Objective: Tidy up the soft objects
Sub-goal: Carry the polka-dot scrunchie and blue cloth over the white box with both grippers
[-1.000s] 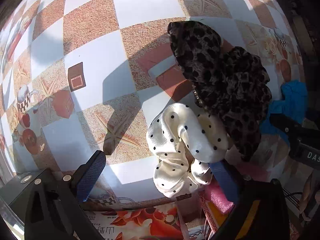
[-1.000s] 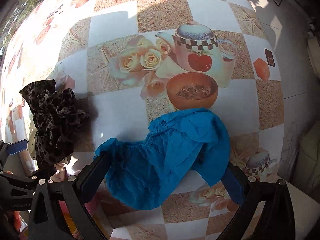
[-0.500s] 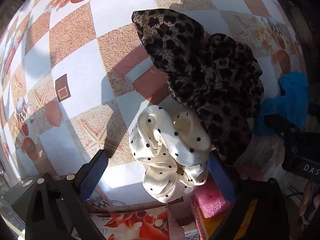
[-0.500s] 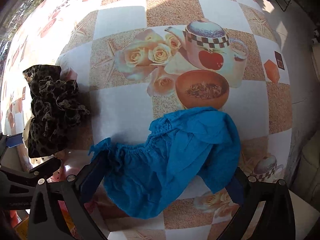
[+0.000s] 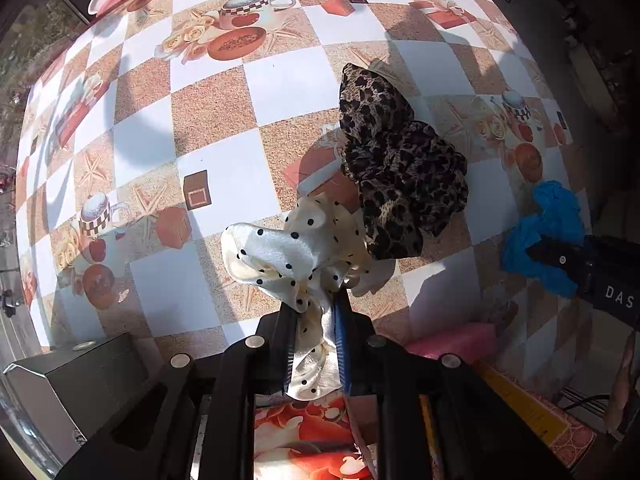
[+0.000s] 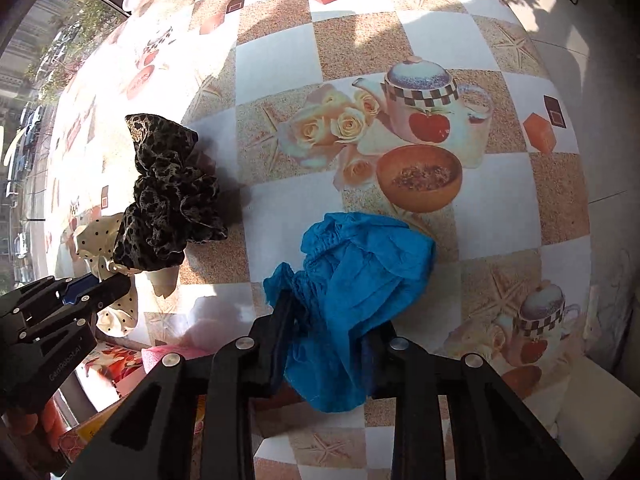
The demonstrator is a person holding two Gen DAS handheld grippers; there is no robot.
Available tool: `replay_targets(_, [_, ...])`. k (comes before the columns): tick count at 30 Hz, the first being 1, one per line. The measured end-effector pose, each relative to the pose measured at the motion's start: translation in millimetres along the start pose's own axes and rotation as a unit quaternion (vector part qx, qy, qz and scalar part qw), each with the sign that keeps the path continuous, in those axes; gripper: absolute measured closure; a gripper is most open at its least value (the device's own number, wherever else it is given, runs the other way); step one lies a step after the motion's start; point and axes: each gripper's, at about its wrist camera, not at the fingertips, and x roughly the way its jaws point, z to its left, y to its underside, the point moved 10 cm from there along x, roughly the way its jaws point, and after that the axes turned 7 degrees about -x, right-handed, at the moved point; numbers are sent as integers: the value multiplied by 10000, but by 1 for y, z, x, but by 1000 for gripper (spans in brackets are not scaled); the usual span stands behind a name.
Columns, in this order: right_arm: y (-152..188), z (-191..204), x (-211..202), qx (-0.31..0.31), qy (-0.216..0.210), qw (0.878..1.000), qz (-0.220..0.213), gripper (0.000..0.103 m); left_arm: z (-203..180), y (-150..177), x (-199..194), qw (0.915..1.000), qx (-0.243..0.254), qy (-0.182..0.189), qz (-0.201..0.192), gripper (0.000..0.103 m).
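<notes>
My left gripper (image 5: pixel 314 312) is shut on a cream polka-dot scrunchie (image 5: pixel 280 248) and holds it at the near edge of the table; it also shows in the right wrist view (image 6: pixel 96 240). A leopard-print scrunchie (image 5: pixel 396 172) lies on the tablecloth just beyond it, touching it, and shows in the right wrist view (image 6: pixel 168 196). My right gripper (image 6: pixel 324 332) is shut on a crumpled blue cloth (image 6: pixel 360 280), which also shows at the right of the left wrist view (image 5: pixel 548 224).
The table wears a checked tablecloth (image 5: pixel 216 112) printed with teapots, roses and bowls. A pink soft item (image 5: pixel 452 342) and a floral-printed box (image 5: pixel 312 432) sit below the near table edge. A dark box (image 5: pixel 80 384) stands at the lower left.
Both grippers have closed: the left on the polka-dot scrunchie, the right on the blue cloth, which bunched up between the fingers. The left view has pulled back from the table.
</notes>
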Motion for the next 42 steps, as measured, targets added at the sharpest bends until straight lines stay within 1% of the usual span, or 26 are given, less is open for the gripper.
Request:
replay_targets(3, [6, 2, -14, 101, -89, 9999, -75, 73, 9, 5, -18, 9998, -121, -10, -166, 84])
replay_targets(4, [8, 6, -19, 120, -125, 9998, -103, 73, 17, 5, -26, 9996, -156, -6, -230, 84])
replay_targets(7, [13, 18, -35, 76, -200, 9996, -187, 72, 22, 7, -42, 9990, -241, 19, -363, 84])
replay_targets(9, [12, 29, -45, 1, -242, 9994, -230, 72, 25, 17, -56, 9988, -195, 7, -450, 84])
replay_targets(13, [14, 43, -69, -68, -311, 9985, -434, 72, 33, 48, -81, 9979, -94, 43, -646, 84])
replay_targets(16, [10, 50, -80, -103, -324, 9979, -553, 72, 31, 60, -85, 9976, -39, 90, -693, 84])
replay_targets(17, [11, 54, -86, -129, -330, 9976, -599, 72, 30, 53, -75, 9975, -17, 109, -697, 84])
replay_targets(18, [12, 58, -92, -163, -328, 9972, -658, 72, 28, 57, -76, 9974, -2, 127, -713, 84])
replay_targets(20, [16, 66, -104, -225, -290, 9966, -743, 72, 23, 63, -75, 9971, 64, 166, -736, 84])
replay_targets(24, [28, 86, -122, -313, -249, 9956, -852, 72, 26, 82, -85, 9963, 211, 190, -814, 84])
replay_targets(27, [43, 100, -134, -415, -223, 9951, -871, 72, 30, 95, -93, 9958, 235, 260, -845, 84])
replay_targets(30, [61, 118, -140, -577, -156, 9946, -846, 72, 36, 109, -99, 9954, 296, 255, -880, 84])
replay_targets(34, [85, 142, -138, -749, -145, 9945, -718, 72, 41, 128, -102, 9953, 388, 305, -834, 84])
replay_targets(37, [99, 160, -140, -964, -42, 9930, -687, 72, 47, 141, -104, 9950, 441, 323, -835, 84])
replay_targets(42, [120, 192, -136, -1260, -60, 9906, -534, 72, 65, 156, -112, 9948, 355, 311, -901, 84])
